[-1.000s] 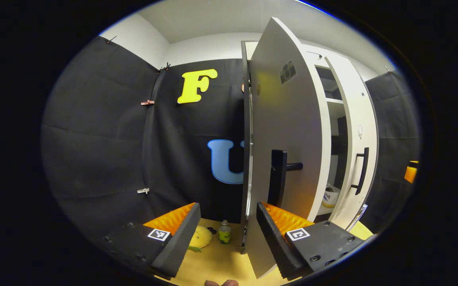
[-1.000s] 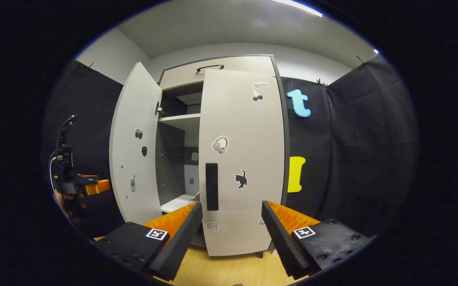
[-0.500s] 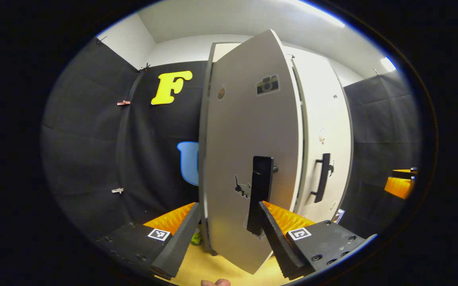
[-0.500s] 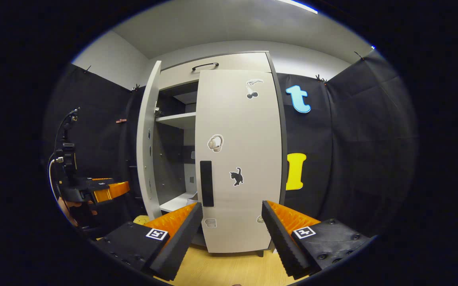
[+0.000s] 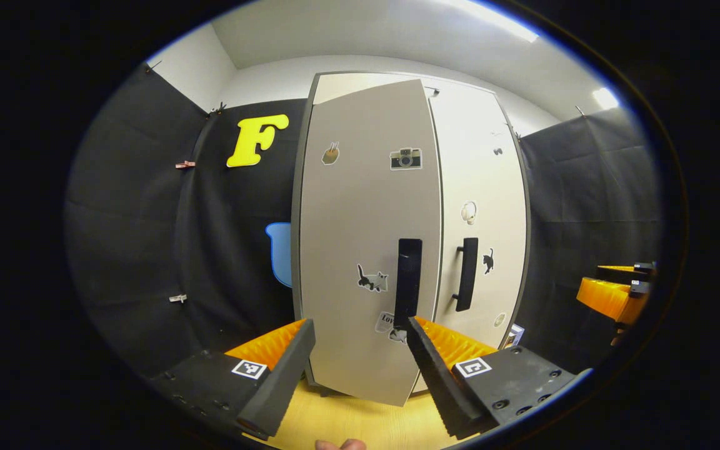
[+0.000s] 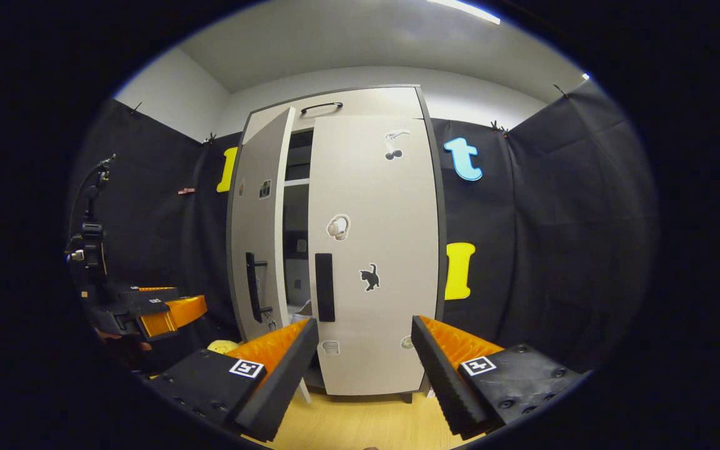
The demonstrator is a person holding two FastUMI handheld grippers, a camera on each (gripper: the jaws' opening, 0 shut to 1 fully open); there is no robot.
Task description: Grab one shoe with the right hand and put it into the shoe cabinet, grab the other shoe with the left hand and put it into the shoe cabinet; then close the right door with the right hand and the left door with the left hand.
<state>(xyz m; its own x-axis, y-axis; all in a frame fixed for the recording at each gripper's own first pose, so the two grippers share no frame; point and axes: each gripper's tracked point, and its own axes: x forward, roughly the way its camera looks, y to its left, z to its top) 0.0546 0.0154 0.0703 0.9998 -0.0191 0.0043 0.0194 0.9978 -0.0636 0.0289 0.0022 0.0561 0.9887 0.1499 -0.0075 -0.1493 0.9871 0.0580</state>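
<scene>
- Left gripper view: the left hand-held gripper (image 5: 360, 369) sits at 6 o'clock, released, its jaws spread wide with nothing between them.
- Ahead stands the tall pale-grey two-door shoe cabinet (image 5: 366, 84). Its left door, a flat grey panel with small stickers (image 5: 360, 206), fills the centre and is nearly closed, but its free edge stands proud of the right door.
- The left door's black vertical bar handle (image 5: 408, 281) lies just above the inner fingertip, at about 5 o'clock from centre. Whether the finger touches the door cannot be told.
- The right door, a matching grey panel (image 5: 482, 187), sits at 3 o'clock of the left door and appears flush with the frame.
- The right hand-held gripper (image 5: 610, 294) shows at 3 o'clock near the view's edge, well apart from the cabinet.
- Right gripper view: the right hand-held gripper (image 6: 363, 369) at 6 o'clock is likewise released and empty, and stands clear of the right door (image 6: 375, 206).
- The left door (image 6: 260, 206) at 9 o'clock of centre is ajar; a dark gap with a white shelf (image 6: 296, 182) shows between the doors.
- The shoes are judged to be inside the cabinet; the gap does not show them clearly.
- The left hand-held gripper (image 6: 166, 312) waits at 8 o'clock, near the left door.
- Risk: a weak push may leave the left door unlatched, so it springs back.
- Risk: a spread finger may snag the bar handle and pull the door open again.
- Risk: a shoe too near the shelf edge would block full closure.
</scene>
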